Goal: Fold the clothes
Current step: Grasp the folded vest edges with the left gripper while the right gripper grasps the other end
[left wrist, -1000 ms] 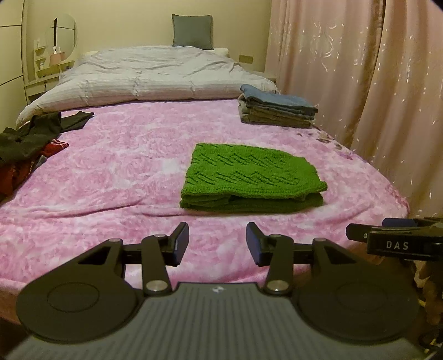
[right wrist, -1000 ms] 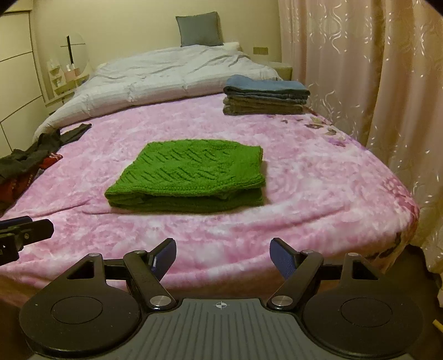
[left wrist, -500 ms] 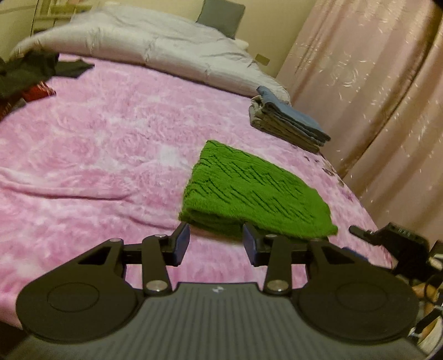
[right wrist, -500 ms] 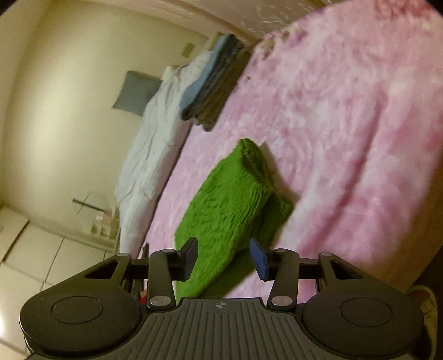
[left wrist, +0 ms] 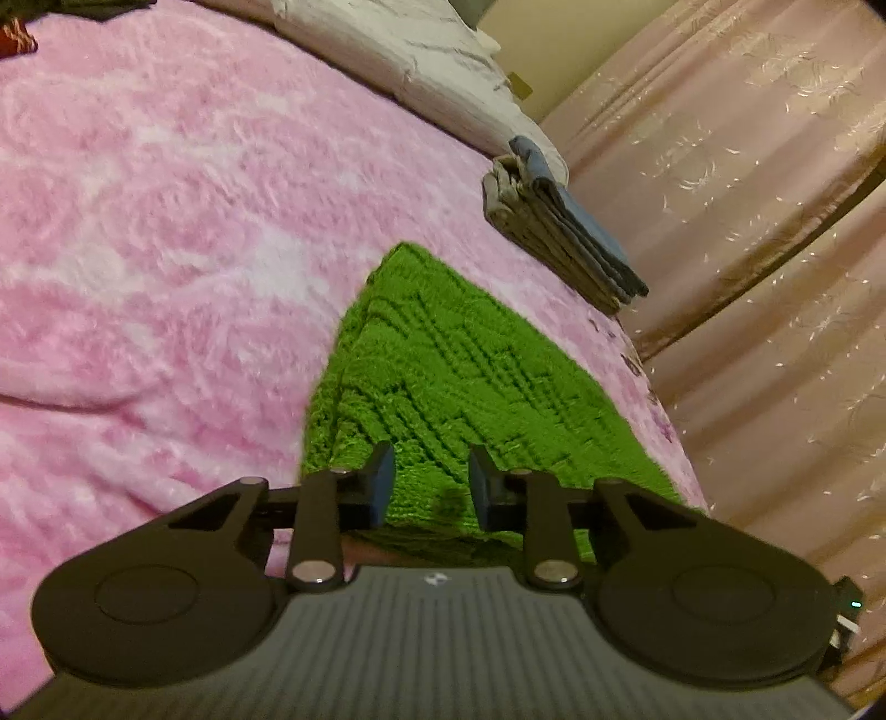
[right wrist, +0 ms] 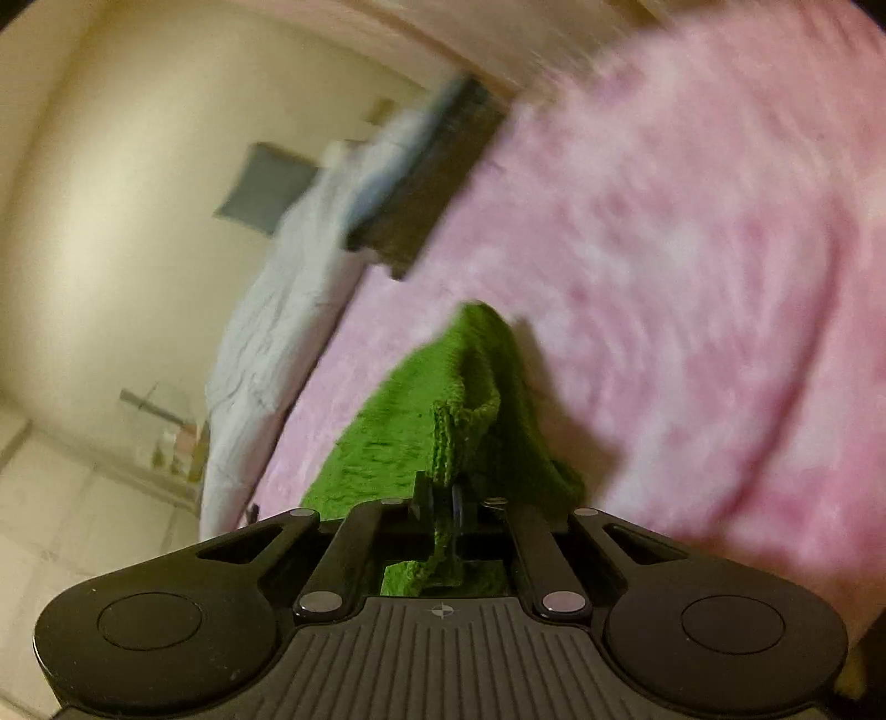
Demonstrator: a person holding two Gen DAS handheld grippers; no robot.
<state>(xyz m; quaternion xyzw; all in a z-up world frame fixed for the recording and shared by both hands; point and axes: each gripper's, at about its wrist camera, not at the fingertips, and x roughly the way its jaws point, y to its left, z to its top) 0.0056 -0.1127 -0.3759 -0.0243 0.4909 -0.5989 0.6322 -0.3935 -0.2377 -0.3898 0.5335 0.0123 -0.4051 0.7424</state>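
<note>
A folded green knit sweater (left wrist: 454, 387) lies mid-frame on a pink blanket (left wrist: 166, 221). The right gripper (right wrist: 443, 507) has just clamped onto a bunched sweater edge; the left gripper (left wrist: 431, 479), jaws narrowing but still apart, straddles the near corner ungripped.

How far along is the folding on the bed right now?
Done: a stack of folded clothes sits by the curtain, and the green sweater already lies folded. In hand: the right gripper has just closed on the sweater's edge, while the left gripper has been closing around its near edge, not yet clamped. Left: moving the sweater, plus dark clothes at the far corner.
</note>
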